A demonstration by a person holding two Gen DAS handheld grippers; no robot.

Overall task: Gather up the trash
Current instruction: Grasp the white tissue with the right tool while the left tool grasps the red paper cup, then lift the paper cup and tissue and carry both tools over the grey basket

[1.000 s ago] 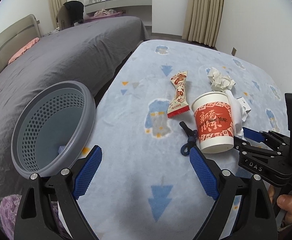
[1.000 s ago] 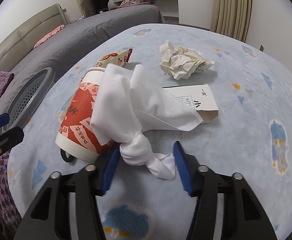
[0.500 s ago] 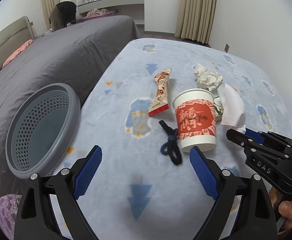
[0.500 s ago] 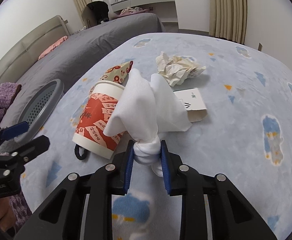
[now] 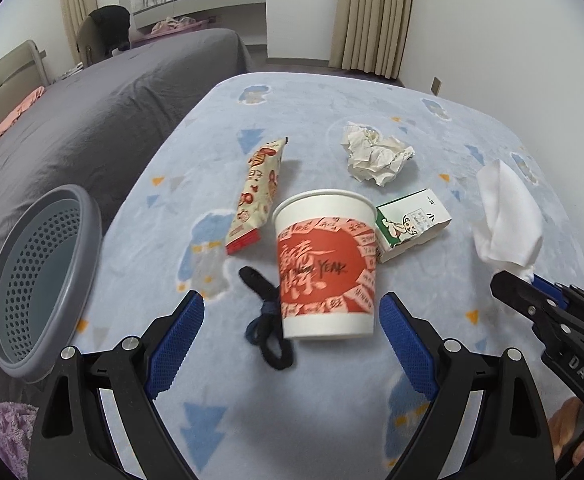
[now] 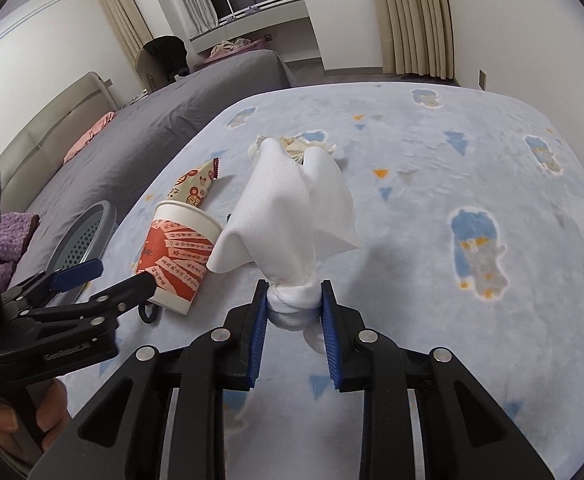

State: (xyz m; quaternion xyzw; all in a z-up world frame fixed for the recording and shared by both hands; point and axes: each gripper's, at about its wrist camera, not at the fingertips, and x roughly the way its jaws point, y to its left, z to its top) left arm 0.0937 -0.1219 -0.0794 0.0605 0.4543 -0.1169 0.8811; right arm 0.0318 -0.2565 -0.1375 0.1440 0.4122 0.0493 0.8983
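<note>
Right wrist view: right tongs [image 6: 294,307] clenched on knot of white cloth [image 6: 292,216], now lifted clear of blue patterned blanket [image 6: 472,160]; a second ago tongs spread either side of knot, cloth slumped against paper cup and over small carton; half a second ago pads just closed. Cloth hanging upward from pads as loose bundle, no contact with cup. Left wrist view: same cloth [image 5: 508,216] seen at right, above right tongs [image 5: 532,284]; paper cup [image 5: 326,264] upright, uncovered, standing between blue pads of left tongs [image 5: 292,326], released and wide, touching nothing. Green-and-white carton [image 5: 414,226] now fully exposed just behind cup, to its right; snack wrapper [image 5: 257,194] to cup's left; crumpled paper [image 5: 376,154] farther back; dark hair tie [image 5: 267,328] touching cup base on left. Grey perforated basket [image 5: 87,248] at far left edge of blanket, tilted on its side toward grey bed [image 5: 111,92], mouth facing tongs; contents hard to make out. Meaning for task, by judgement: first item secured, none yet clearly binned; next call a carry leftward across cup to basket mouth. Risk: trailing cloth brushing cup and toppling it; tilted basket shifting on soft bedding at drop.
</note>
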